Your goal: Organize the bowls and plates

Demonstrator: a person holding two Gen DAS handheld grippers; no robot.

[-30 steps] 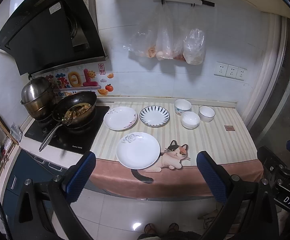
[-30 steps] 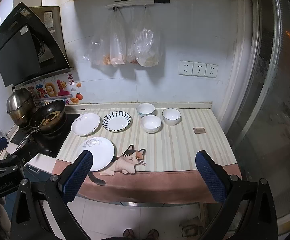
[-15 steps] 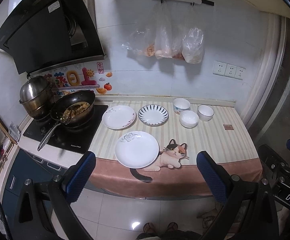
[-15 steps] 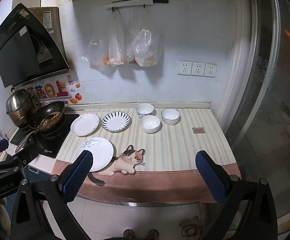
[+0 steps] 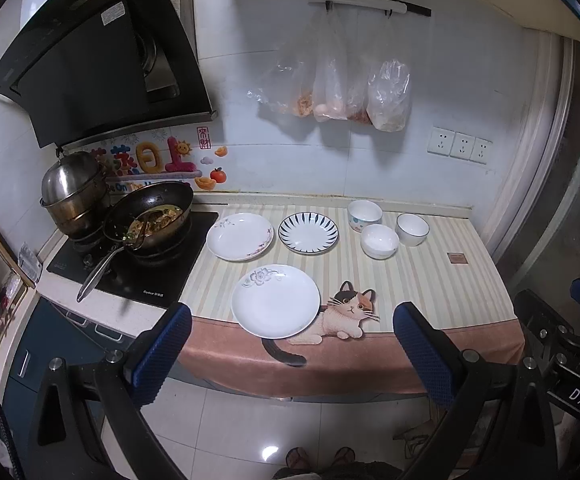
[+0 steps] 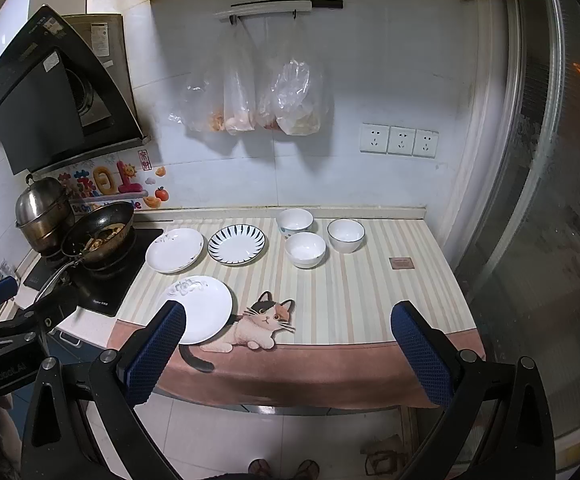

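Three plates lie on the striped counter mat (image 5: pixel 430 280): a white flower plate (image 5: pixel 275 300) near the front edge, a white plate (image 5: pixel 239 236) behind it at left, and a blue-striped plate (image 5: pixel 308 233). Three white bowls (image 5: pixel 379 241) stand close together at the back right. The same plates (image 6: pixel 203 308) and bowls (image 6: pixel 305 249) show in the right wrist view. My left gripper (image 5: pixel 290 352) is open and empty, well back from the counter. My right gripper (image 6: pixel 287 356) is open and empty, also off the counter's front edge.
A black wok with food (image 5: pixel 149 216) and a steel pot (image 5: pixel 71 192) sit on the cooktop at left. Plastic bags (image 5: pixel 338 88) hang on the back wall. A small brown square (image 5: pixel 456 258) lies at the mat's right. A glass door (image 6: pixel 550 200) stands on the right.
Both views have shifted very slightly; the counter sits marginally higher and left in the frames. Nothing on the counter has moved.
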